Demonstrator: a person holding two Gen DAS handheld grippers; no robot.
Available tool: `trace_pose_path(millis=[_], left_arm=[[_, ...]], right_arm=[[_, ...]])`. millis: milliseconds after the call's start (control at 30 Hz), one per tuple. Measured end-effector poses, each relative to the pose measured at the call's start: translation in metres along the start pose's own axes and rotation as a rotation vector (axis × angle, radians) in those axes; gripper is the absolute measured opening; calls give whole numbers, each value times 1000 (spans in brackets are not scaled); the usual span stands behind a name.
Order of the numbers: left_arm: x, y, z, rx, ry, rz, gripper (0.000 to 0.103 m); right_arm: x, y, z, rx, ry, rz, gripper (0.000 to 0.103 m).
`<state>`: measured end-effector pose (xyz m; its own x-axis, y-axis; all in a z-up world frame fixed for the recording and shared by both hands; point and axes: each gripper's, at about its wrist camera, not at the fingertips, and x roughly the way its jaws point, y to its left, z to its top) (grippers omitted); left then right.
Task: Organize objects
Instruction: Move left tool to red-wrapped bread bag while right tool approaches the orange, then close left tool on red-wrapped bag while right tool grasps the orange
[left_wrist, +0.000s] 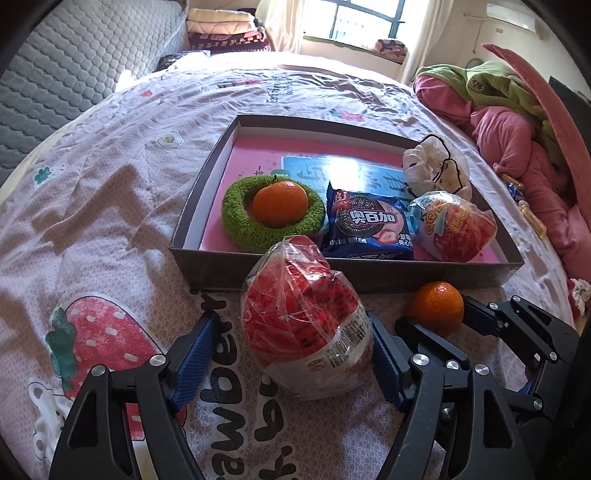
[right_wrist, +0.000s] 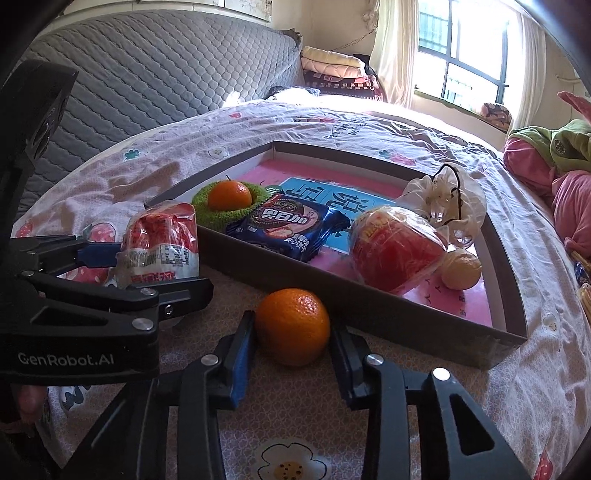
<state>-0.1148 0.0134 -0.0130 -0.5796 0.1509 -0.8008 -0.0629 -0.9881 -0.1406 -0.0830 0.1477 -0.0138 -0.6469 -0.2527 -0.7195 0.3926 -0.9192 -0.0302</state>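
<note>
The step in hand looked like a double pick-up: two loose items on the strawberry-print bedspread (left_wrist: 110, 206) were being gathered for the shallow cardboard box (left_wrist: 207, 173) just beyond them.

The right gripper (right_wrist: 291, 341) sat low on the bedspread with the loose mandarin (right_wrist: 292, 325) between its fingers. Both blue-padded fingers lay against the fruit's sides, so it seemed to be clamped on it, though how firmly could not be told.

The left gripper (left_wrist: 291, 349) straddled the red plastic-wrapped snack (left_wrist: 303, 325), which lay on the bedspread just near of the box's front wall and to the left of the mandarin. Its right pad touched the wrapper, while a clear gap remained at the left pad, so the jaws stood wide and held nothing yet.

Inside the box lay a second mandarin (left_wrist: 280, 204) in a green fuzzy ring (left_wrist: 236, 214), a blue biscuit packet (left_wrist: 365, 229), another red wrapped snack (left_wrist: 458, 229) and a white crumpled bag (left_wrist: 432, 166) at the far right.

The next move likely called for the left jaws to close on the crinkly wrapper, then for both items to be lifted over the front wall and set in free space inside.
</note>
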Motion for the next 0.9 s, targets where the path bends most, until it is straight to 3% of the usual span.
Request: trace_pose_path(millis=[133,633,900], left_arm=[[1,-2,-1,10,-2,-10,57],[-16,-10,-2,40,-41,-21,57],[-33,-12,1,48,-82,-1,57]], right_arm=[[-2,-1,0,9,-6,6,37],[-15,-3,2,14,-47,-5,37],[-36,-3,6,-13,-114,-22,36]])
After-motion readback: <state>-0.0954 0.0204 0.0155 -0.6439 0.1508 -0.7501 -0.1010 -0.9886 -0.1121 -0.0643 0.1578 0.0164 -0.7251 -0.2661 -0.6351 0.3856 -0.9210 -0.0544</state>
